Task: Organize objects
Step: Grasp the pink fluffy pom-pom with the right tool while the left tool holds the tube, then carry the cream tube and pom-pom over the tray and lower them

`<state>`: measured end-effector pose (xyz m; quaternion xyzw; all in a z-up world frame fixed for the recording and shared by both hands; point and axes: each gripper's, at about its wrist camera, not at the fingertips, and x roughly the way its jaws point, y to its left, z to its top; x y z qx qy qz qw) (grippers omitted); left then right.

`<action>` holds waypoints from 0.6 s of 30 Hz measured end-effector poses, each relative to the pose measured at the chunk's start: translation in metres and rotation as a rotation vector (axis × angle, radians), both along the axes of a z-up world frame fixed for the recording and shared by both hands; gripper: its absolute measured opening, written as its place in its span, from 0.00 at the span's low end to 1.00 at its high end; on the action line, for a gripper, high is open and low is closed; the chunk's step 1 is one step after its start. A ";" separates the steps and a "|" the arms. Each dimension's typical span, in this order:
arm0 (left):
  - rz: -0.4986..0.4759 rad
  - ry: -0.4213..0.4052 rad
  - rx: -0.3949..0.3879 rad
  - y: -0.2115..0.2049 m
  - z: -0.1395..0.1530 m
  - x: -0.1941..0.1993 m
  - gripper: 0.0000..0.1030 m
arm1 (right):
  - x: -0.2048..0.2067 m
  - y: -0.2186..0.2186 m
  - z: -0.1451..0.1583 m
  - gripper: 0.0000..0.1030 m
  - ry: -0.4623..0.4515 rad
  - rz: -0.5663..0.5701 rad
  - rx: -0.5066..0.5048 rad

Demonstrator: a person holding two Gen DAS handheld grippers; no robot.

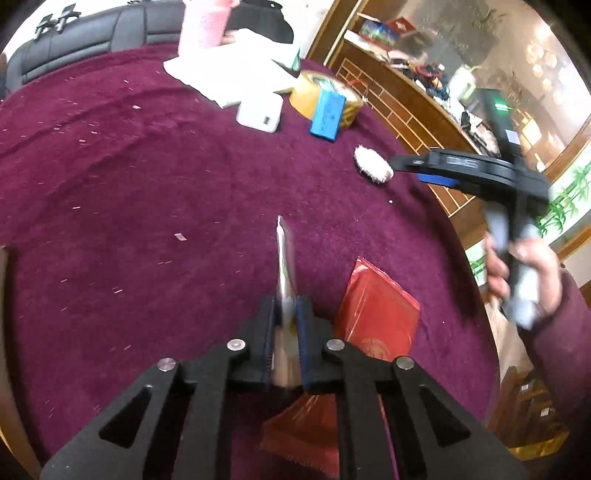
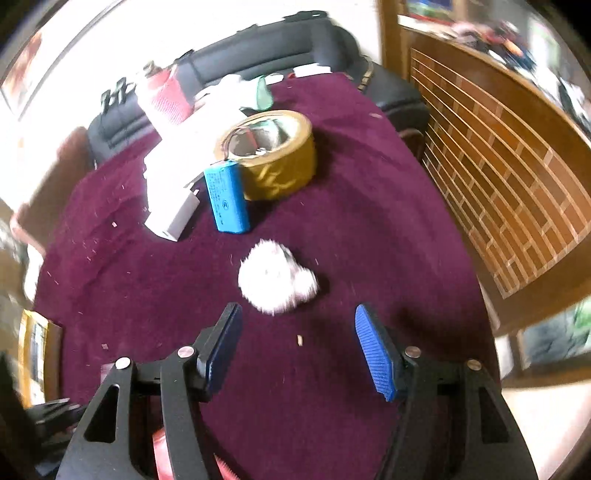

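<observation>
My left gripper (image 1: 286, 314) is shut on a thin silvery packet (image 1: 284, 266) that stands on edge between its blue pads, pointing away over the purple tablecloth (image 1: 129, 184). A red packet (image 1: 376, 314) lies just right of those fingers and partly under them. My right gripper (image 2: 299, 325) is open with nothing between its pads, above the cloth. A white fluffy ball (image 2: 275, 278) lies a little beyond its fingertips. In the left wrist view the right gripper (image 1: 410, 166) hovers beside the fluffy ball (image 1: 373, 170), held by a hand (image 1: 517, 266).
Farther back lie a blue battery pack (image 2: 225, 199), a gold tape roll (image 2: 273, 155), a white charger block (image 2: 173, 218) and white papers (image 1: 236, 74) with a pink cylinder (image 1: 203, 26). A black sofa (image 2: 266, 44) lies beyond the table; a wooden lattice counter (image 2: 498, 184) runs right.
</observation>
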<state>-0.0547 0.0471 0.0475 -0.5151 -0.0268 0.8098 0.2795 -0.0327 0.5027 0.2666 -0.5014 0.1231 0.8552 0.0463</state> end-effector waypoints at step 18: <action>0.029 -0.125 0.045 -0.003 -0.025 -0.012 0.43 | -0.017 -0.023 -0.029 0.31 -0.152 0.078 0.059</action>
